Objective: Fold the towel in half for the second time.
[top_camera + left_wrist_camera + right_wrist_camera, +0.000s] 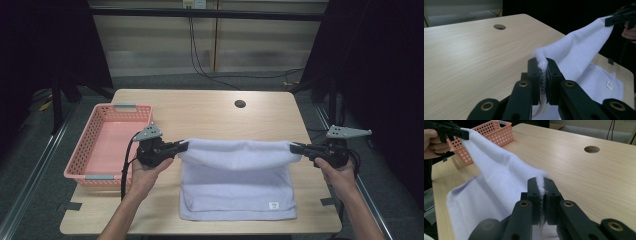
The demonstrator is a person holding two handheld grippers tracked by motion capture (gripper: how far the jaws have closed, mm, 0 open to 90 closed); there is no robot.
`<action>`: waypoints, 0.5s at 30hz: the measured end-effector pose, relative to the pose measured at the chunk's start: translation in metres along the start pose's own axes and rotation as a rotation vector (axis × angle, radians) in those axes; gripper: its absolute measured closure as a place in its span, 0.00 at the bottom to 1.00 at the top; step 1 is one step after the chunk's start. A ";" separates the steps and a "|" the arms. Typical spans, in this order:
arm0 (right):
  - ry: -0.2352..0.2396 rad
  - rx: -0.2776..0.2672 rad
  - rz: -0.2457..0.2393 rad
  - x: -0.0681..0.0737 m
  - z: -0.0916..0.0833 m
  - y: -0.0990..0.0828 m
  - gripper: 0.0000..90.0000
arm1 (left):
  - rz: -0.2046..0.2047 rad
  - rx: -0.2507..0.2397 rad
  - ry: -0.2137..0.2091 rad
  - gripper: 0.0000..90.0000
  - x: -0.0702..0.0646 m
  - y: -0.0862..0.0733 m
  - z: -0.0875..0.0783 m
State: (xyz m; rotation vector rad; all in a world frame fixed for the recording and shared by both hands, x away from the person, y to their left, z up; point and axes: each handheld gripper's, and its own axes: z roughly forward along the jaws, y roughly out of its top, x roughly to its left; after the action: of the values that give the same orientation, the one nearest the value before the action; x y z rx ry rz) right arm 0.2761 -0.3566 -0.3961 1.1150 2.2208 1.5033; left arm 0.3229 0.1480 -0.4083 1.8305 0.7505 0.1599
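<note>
A pale lavender towel (235, 180) lies near the front edge of the wooden table (210, 112), its far edge lifted off the surface and stretched between both grippers. My left gripper (181, 146) is shut on the towel's far left corner (542, 65). My right gripper (295, 148) is shut on the far right corner (540, 185). The raised edge sags a little in the middle. The near half of the towel (599, 82) rests flat, with a small white label (273, 205) at its front right. In the right gripper view the towel (496, 177) slopes up toward the left gripper (465, 134).
A pink perforated basket (82, 160) stands at the table's left edge, close to my left hand. A round cable hole (240, 104) is in the table's far middle. Cables hang down the wall behind, and dark curtains flank both sides.
</note>
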 end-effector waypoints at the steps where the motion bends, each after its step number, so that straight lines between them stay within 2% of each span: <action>1: 0.000 0.000 0.004 0.001 -0.002 -0.001 0.95 | 0.001 0.005 0.000 0.94 -0.001 -0.002 -0.001; 8: 0.013 0.030 0.017 0.008 -0.011 -0.022 0.95 | -0.020 0.035 -0.014 0.93 -0.013 -0.022 -0.005; 11: 0.023 0.026 0.027 0.015 -0.014 -0.029 0.94 | -0.021 0.043 -0.023 0.93 -0.017 -0.028 -0.008; 13: 0.023 0.044 0.014 0.019 -0.015 -0.034 0.94 | -0.008 0.064 -0.023 0.93 -0.018 -0.031 -0.011; 15: 0.024 0.059 0.016 0.022 -0.016 -0.040 0.94 | -0.012 0.073 -0.025 0.93 -0.018 -0.037 -0.013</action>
State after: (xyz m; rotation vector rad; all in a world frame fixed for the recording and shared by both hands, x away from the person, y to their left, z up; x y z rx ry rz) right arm 0.2338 -0.3591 -0.4190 1.1402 2.2912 1.4738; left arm 0.2876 0.1554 -0.4321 1.8932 0.7585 0.1032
